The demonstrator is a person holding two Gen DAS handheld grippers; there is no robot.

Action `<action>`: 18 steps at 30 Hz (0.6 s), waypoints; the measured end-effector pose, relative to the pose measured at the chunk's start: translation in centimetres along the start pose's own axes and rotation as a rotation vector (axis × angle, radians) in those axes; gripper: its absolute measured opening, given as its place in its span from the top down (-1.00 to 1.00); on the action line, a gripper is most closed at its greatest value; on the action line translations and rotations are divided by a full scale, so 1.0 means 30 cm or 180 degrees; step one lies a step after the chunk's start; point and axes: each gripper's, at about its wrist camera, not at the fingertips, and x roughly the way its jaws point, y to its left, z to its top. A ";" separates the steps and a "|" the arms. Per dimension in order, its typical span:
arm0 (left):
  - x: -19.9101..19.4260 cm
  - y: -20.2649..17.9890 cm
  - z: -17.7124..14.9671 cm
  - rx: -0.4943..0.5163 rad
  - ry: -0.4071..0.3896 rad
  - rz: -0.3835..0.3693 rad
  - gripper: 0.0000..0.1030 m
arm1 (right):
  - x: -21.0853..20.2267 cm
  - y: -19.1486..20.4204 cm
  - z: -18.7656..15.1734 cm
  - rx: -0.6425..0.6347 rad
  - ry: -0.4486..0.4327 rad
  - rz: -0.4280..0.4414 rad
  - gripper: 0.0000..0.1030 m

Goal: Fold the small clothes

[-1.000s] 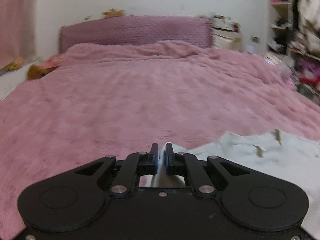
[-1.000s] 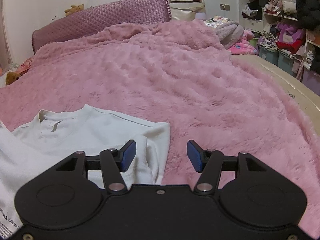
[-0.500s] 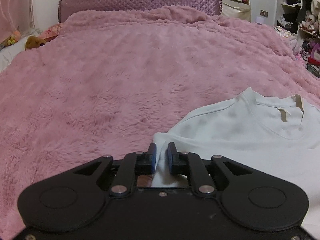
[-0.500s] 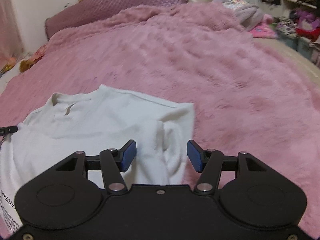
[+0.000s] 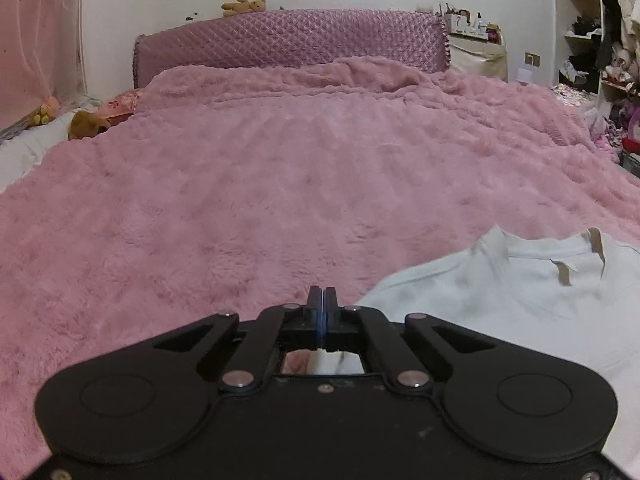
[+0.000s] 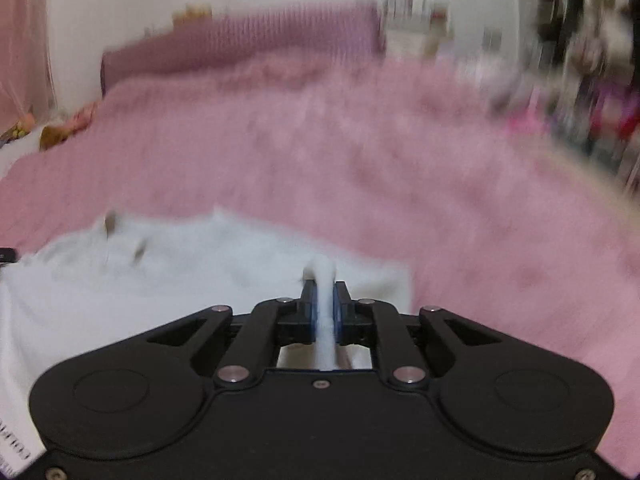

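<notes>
A small white shirt (image 5: 520,304) lies on the pink fluffy blanket (image 5: 280,200), collar and tan neck label up. In the left wrist view it lies at the lower right of my left gripper (image 5: 321,300), whose jaws are shut flat together with no cloth showing between them. In the blurred right wrist view the shirt (image 6: 160,272) spreads to the left. My right gripper (image 6: 323,300) is shut on a fold of the shirt's right edge, and white cloth runs up between the blue pads.
A quilted purple headboard (image 5: 288,40) stands at the far end of the bed. Stuffed toys (image 5: 86,124) lie at the far left. Cluttered shelves (image 5: 608,40) and a nightstand stand at the right.
My left gripper let the shirt's corner slip out and closed fully. My right gripper, open before, moved onto the shirt's right edge and shut on it; its view is now blurred by motion.
</notes>
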 end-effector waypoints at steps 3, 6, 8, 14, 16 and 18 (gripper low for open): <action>0.050 0.003 -0.003 0.0038 0.0136 0.0070 1.00 | 0.020 0.005 0.004 -0.0001 0.0021 -0.0073 0.93; 0.070 0.022 -0.019 -0.0108 0.0271 0.0049 1.00 | 0.092 -0.008 -0.032 0.0065 0.0262 -0.0160 0.93; 0.070 0.022 -0.039 -0.0071 0.0359 0.0054 0.91 | 0.138 -0.007 -0.059 0.0111 0.0436 -0.0207 0.93; 0.006 0.043 -0.056 0.0028 0.0421 0.0044 0.42 | 0.191 0.005 -0.083 0.0009 0.0694 -0.0239 0.91; -0.026 0.054 -0.050 0.0006 0.0417 0.0011 0.37 | 0.187 -0.005 -0.081 0.0070 0.0701 -0.0225 0.91; -0.068 0.064 -0.054 0.0000 0.0418 -0.0001 0.32 | 0.187 -0.016 -0.075 0.0131 0.0713 -0.0206 0.86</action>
